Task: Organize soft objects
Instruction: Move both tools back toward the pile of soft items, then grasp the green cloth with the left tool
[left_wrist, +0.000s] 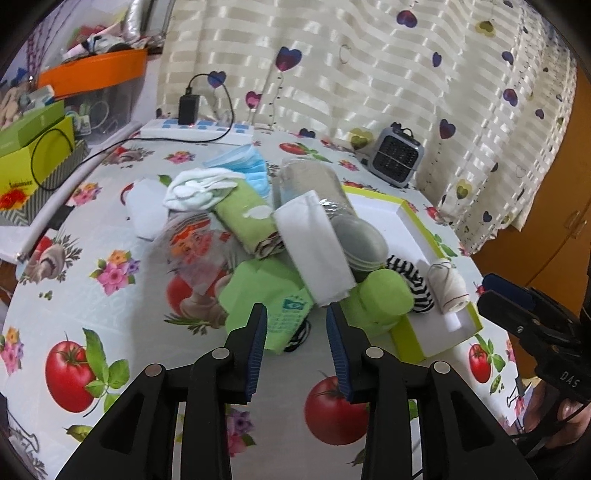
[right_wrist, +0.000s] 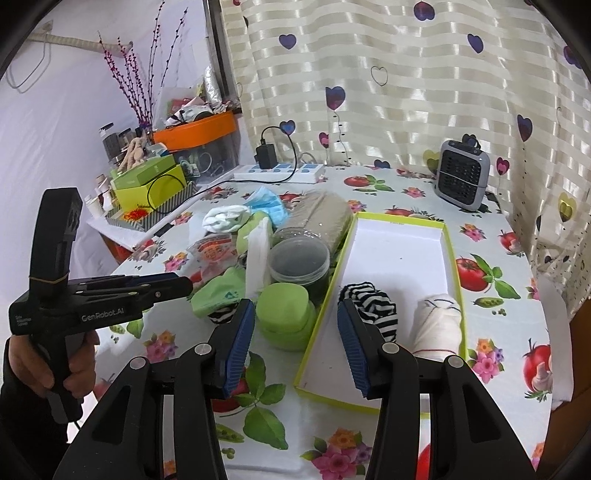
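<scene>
In lime-edged box (right_wrist: 453, 258): striped roll (right_wrist: 373, 304), cream roll (right_wrist: 437, 321).

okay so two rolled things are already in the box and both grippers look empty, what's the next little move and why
Probably ease the left gripper forward and close on the white roll, whose near end lies just beyond its open, empty jaws. The box holds only the striped roll and the cream roll, so space remains. The right gripper is open and empty too.
</scene>
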